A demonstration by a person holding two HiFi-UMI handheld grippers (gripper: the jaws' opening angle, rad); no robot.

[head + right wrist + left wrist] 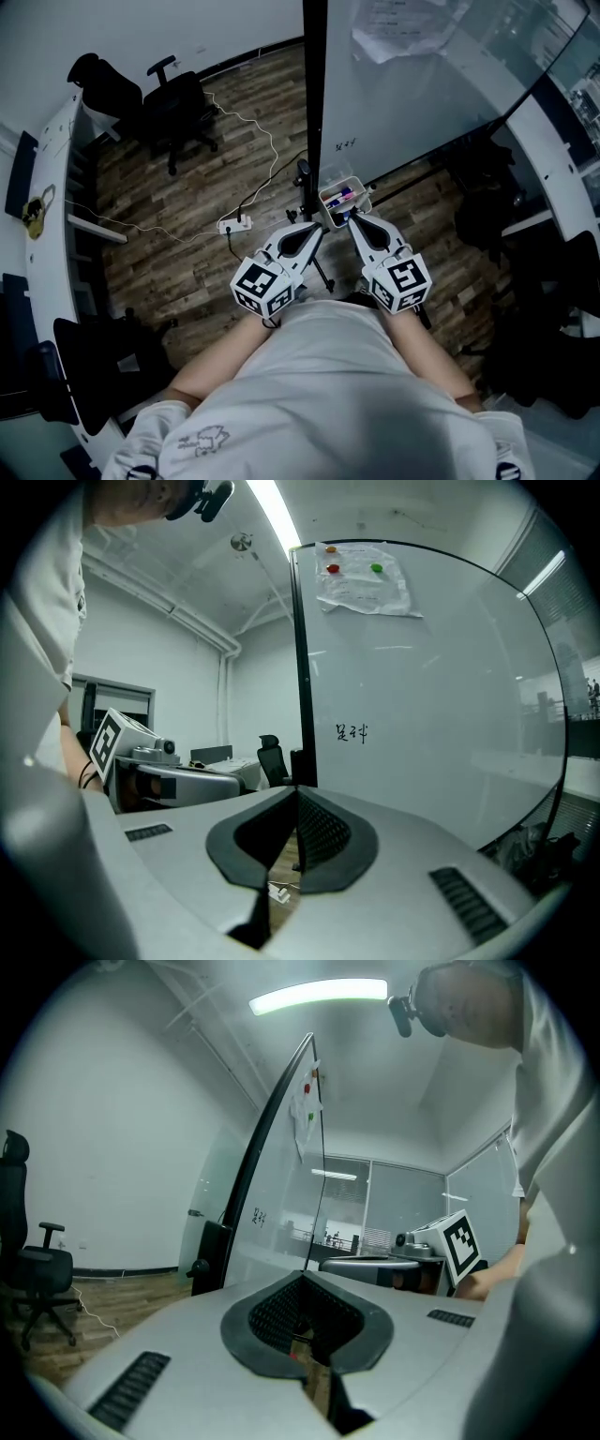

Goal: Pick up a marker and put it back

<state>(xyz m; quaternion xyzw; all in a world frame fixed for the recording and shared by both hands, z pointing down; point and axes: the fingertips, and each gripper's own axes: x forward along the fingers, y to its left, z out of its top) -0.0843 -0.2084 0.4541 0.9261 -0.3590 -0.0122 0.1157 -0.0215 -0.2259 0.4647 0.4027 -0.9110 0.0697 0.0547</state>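
A small white tray (359, 184) hangs on the whiteboard's (422, 84) lower edge and holds markers (339, 196), one purple-blue and one red. My left gripper (319, 228) is shut and empty, its tip just left of and below the tray. My right gripper (351, 217) is shut too, with nothing between its jaws, and its tip is at the tray's near side. In the left gripper view the jaws (305, 1275) meet at the tip. In the right gripper view the jaws (294, 787) are pressed together, facing the board with its small black writing (352, 732).
The board's black post (314, 84) and stand foot are right ahead. A power strip (234, 224) with a white cable lies on the wood floor at left. Office chairs (178, 108) stand at the far left beside a white desk (47, 187). Dark bags (487, 216) sit at right.
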